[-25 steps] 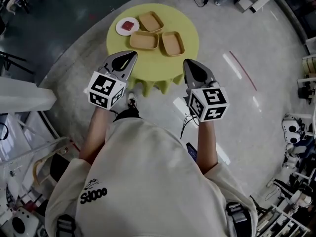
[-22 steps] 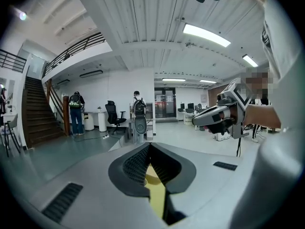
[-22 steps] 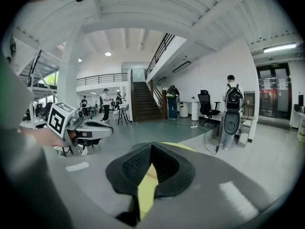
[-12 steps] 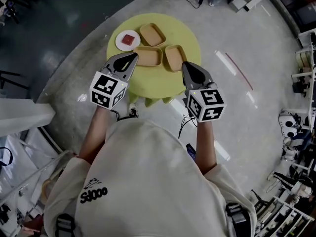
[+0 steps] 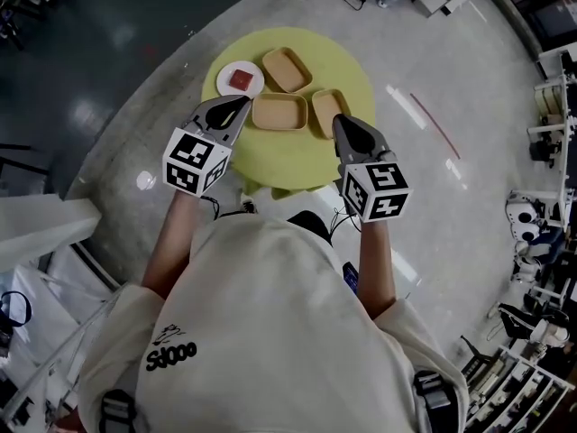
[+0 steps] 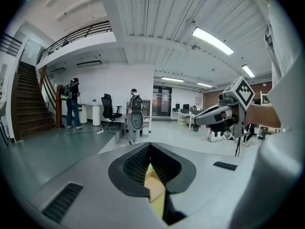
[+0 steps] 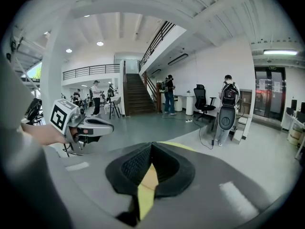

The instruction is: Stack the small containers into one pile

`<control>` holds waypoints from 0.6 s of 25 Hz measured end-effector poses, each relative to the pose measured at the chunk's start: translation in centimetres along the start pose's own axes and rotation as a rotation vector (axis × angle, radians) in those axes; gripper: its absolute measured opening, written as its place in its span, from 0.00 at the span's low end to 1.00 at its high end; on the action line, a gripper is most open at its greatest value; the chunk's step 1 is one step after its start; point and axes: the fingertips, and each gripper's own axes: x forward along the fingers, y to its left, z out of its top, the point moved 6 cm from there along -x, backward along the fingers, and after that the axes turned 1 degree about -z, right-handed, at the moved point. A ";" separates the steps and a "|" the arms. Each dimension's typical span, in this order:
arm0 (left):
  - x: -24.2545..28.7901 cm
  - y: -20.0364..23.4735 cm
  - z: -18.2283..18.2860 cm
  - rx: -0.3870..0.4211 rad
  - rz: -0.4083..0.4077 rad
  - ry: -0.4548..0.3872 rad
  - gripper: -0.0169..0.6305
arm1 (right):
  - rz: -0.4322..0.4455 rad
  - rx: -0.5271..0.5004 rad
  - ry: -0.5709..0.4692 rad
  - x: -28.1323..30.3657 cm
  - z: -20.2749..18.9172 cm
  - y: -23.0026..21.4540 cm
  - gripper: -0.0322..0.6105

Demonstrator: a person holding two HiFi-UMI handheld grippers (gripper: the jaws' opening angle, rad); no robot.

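Note:
Three small tan containers lie on a round yellow table (image 5: 270,156) in the head view: one at the back (image 5: 287,69), one in the middle (image 5: 279,113), one on the right (image 5: 326,111). My left gripper (image 5: 242,103) is shut and empty, its tip just left of the middle container. My right gripper (image 5: 340,119) is shut and empty too, its tip by the right container's near end. Each gripper view looks level across the room. The left gripper (image 6: 149,144) and the right gripper (image 7: 151,144) show closed jaws, with a sliver of yellow table and tan below.
A white plate (image 5: 241,81) with a red item sits at the table's back left. Grey floor surrounds the table, and racks with equipment (image 5: 541,233) stand at the right. People (image 6: 72,103), a staircase (image 7: 137,95) and an office chair (image 7: 202,99) are far off.
The table has come closer to me, and both gripper tips now reach over its near part beside the containers. Both grippers stay shut.

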 end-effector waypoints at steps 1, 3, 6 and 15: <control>0.0 0.5 -0.3 -0.005 0.002 0.007 0.04 | -0.003 0.002 0.002 0.3 0.0 0.1 0.07; 0.2 1.1 -0.7 -0.020 0.006 0.019 0.04 | -0.003 0.007 0.010 0.6 -0.1 0.2 0.07; 0.6 1.3 -1.2 -0.040 0.006 0.030 0.04 | 0.005 0.009 0.033 1.3 -0.4 0.0 0.07; 3.2 1.8 -4.4 -0.124 0.026 0.109 0.04 | 0.079 -0.010 0.082 4.6 -0.9 -1.0 0.07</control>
